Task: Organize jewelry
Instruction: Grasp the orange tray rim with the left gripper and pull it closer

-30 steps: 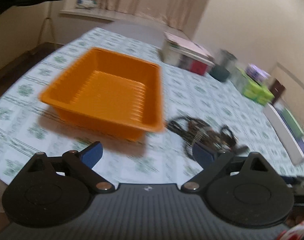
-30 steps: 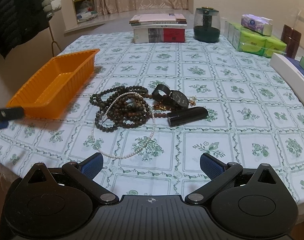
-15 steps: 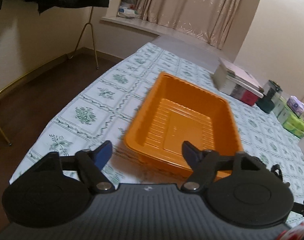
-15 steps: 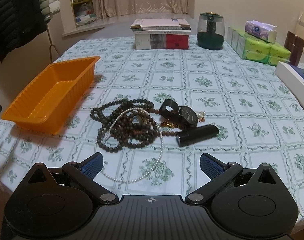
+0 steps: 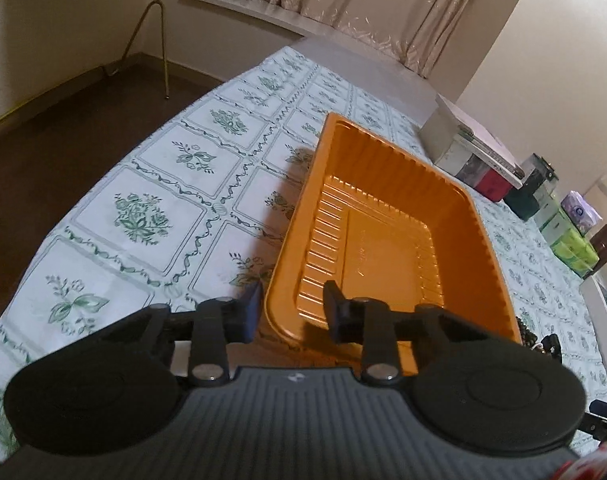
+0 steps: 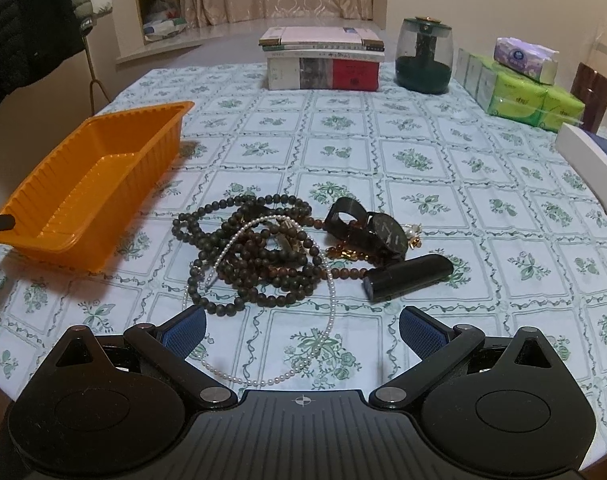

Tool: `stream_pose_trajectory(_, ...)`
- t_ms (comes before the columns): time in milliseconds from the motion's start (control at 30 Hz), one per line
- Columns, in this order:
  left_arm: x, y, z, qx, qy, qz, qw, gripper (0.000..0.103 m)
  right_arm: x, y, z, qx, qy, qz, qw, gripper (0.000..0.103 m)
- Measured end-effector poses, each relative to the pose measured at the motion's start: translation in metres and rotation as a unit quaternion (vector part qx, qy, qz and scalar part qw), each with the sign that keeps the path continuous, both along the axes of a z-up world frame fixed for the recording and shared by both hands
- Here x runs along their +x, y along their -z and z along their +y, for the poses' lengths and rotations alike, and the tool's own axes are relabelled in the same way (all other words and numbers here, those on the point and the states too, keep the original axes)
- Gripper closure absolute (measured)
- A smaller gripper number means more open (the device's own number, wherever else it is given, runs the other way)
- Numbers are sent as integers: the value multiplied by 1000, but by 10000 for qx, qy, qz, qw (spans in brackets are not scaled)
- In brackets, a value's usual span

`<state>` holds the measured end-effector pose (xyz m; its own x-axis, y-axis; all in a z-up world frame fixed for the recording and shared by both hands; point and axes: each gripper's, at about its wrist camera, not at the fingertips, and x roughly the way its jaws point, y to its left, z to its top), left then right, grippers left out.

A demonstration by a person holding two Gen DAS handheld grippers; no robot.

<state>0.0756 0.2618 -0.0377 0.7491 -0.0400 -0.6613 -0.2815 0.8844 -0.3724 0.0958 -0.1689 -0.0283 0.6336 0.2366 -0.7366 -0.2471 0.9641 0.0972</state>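
My left gripper (image 5: pixel 291 307) straddles the near corner of the orange tray (image 5: pixel 387 240), fingers partly apart (not clamped); my right gripper (image 6: pixel 302 330) gapes wide over the jewelry pile (image 6: pixel 271 256) on the tablecloth (image 6: pixel 423 168)

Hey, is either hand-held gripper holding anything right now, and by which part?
The left hand-held gripper straddles the orange tray's near corner rim, not yet clamped. The right holds nothing.

Hiding the near rim of the ribbed orange plastic tray (image 5: pixel 383 216); cropping the white flat box (image 6: pixel 591 168) at the right edge.
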Motion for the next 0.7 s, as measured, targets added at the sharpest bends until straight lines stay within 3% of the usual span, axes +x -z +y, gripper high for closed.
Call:
stream_pose_trajectory(167, 12, 10, 8, -265, 56, 72, 9996, 80, 4, 3, 6, -38, -38, 21, 10000, 1)
stream_pose_trajectory(367, 18, 15, 7, -297, 93, 128, 9994, 93, 10, 6, 8, -54, -13, 37, 10000, 1)
stream_pose_trajectory(467, 16, 11, 4, -252, 65, 62, 9996, 94, 11, 8, 8, -68, -9, 51, 10000, 1)
stream_pose_trajectory(700, 8, -10, -21, 385, 167, -63, 9991, 95, 10, 14, 5, -18, -2, 80, 10000, 1)
